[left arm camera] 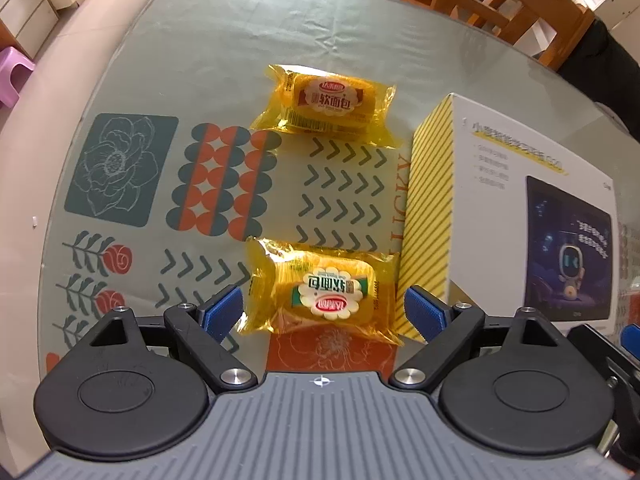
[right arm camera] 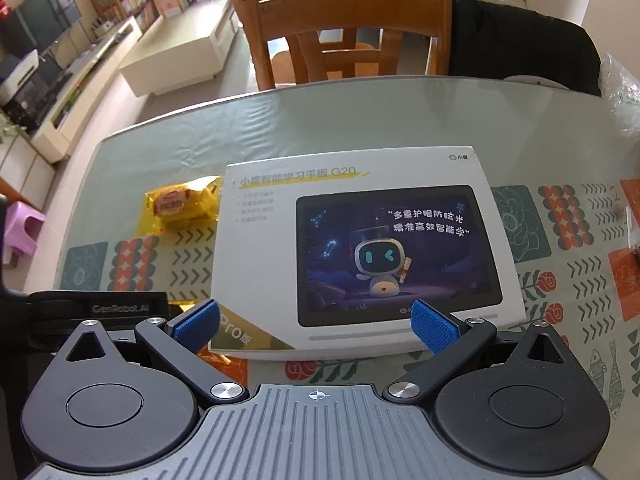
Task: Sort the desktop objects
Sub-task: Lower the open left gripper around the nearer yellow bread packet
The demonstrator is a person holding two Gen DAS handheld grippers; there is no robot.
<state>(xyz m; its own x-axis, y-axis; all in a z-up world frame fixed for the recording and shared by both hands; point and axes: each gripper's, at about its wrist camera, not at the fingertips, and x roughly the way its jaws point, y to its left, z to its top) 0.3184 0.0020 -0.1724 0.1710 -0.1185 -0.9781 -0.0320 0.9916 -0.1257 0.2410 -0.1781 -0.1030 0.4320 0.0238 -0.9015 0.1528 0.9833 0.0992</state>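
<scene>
Left wrist view: the left hand-held gripper (left arm camera: 324, 314) stood wide open, holding nothing, its blue ribbed pads either side of the near yellow cellophane-wrapped soft bread packet (left arm camera: 322, 292). That packet lay low-centre in the frame, directly ahead between the fingers, its long axis running across the frame, roughly along the line from pad to pad; whether the pads touched the wrapper could not be told. A second yellow wrapped bread packet (left arm camera: 326, 105) lay farther up the frame, well apart from the first, long axis likewise crosswise. The white and yellow-striped cardboard tablet box (left arm camera: 436, 208) sat just beside the near packet at its right.

Right wrist view: the right hand-held gripper (right arm camera: 316, 326) was also wide open and empty, poised over the near edge of the box, which lay flat on the patterned bench (right arm camera: 560, 240).

Judgement: the left gripper was much the nearer to the near packet. Whether it was arriving to grasp or had just let go, the frames did not settle.
</scene>
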